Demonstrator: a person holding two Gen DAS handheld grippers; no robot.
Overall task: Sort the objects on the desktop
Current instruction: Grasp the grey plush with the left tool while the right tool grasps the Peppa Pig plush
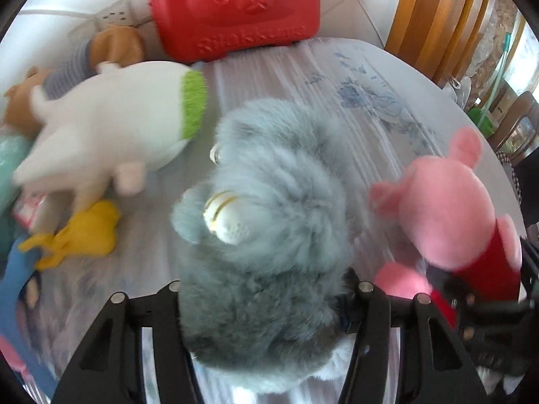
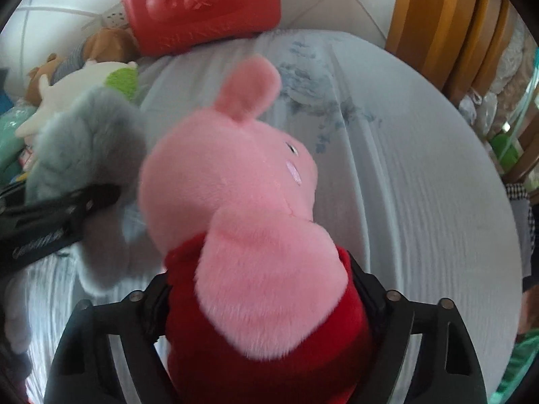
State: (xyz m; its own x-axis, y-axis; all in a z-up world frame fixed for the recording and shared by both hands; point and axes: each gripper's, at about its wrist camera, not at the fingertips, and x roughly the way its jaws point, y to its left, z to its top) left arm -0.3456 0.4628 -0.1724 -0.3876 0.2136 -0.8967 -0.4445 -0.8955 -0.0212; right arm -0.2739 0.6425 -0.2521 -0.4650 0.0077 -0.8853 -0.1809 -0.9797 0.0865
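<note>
A fluffy grey plush cat (image 1: 266,208) sits clamped between the two black fingers of the left gripper (image 1: 266,298), its fur bulging over both fingers, held above the desk (image 1: 337,94) and its pale blue-patterned cloth. Just to its right, a pink pig plush in a red dress (image 2: 249,235) is gripped at the dress by the right gripper (image 2: 266,298), its fingers pressed into either side of the red fabric; the pig's head and one ear rise in front of that gripper's camera and hide much of the desk behind. In the left wrist view the same pig appears at the right edge, near the cat, with the black frame of the right gripper below it. In the right wrist view, the left gripper's arm crosses the cat's flank at the left edge. Beyond the cat, to its left, lies a white plush with a green collar (image 1: 101,134), and below that a yellow plush (image 1: 81,235) beside a blue toy (image 1: 13,286) at the frame edge. A brown teddy in a striped top (image 1: 74,60) lies behind the white plush. A red plastic case (image 1: 235,6) stands at the desk's far edge, next to a white power strip (image 1: 114,17), and a wooden chair back (image 1: 438,20) rises at the upper right.
</note>
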